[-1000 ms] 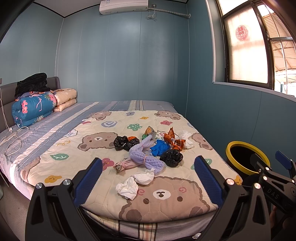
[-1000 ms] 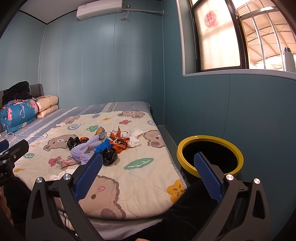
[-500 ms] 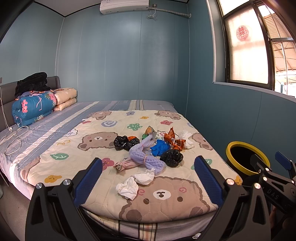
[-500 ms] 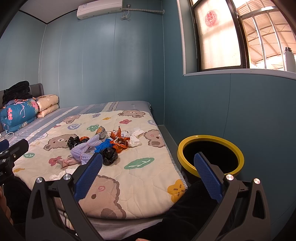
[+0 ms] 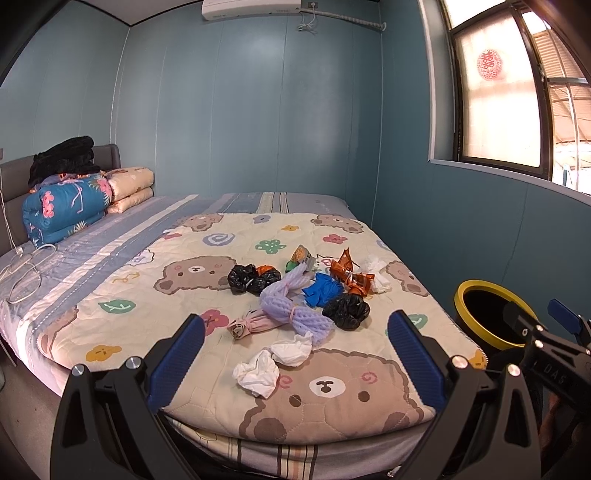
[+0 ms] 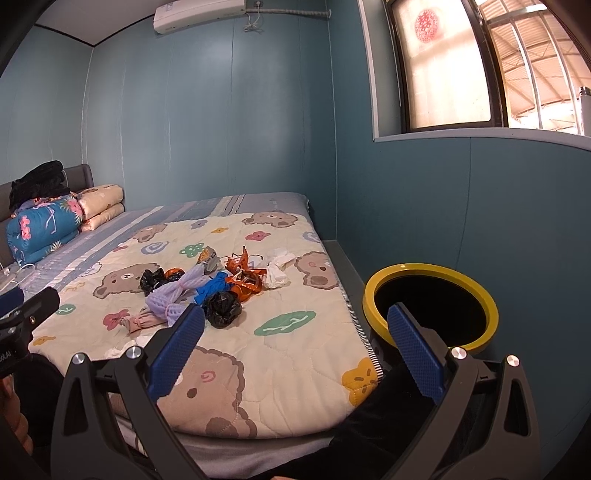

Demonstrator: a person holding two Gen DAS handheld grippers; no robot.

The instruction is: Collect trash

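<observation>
Your left gripper (image 5: 295, 354) and right gripper (image 6: 295, 347) both stand spread wide with nothing between their blue pads. The trash pile (image 5: 303, 291) lies on the bear quilt (image 5: 155, 306) just ahead of your left claw, two crumpled white tissues (image 5: 273, 362) nearest it. The yellow-rimmed bin (image 6: 430, 306) sits on the floor straight ahead of your right claw's right finger, beside the bed.

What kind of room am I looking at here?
Most likely a small bedroom. A bed with a bear-print quilt fills most of it, folded bedding is stacked by the headboard, and an air conditioner is mounted high on the blue wall.
</observation>
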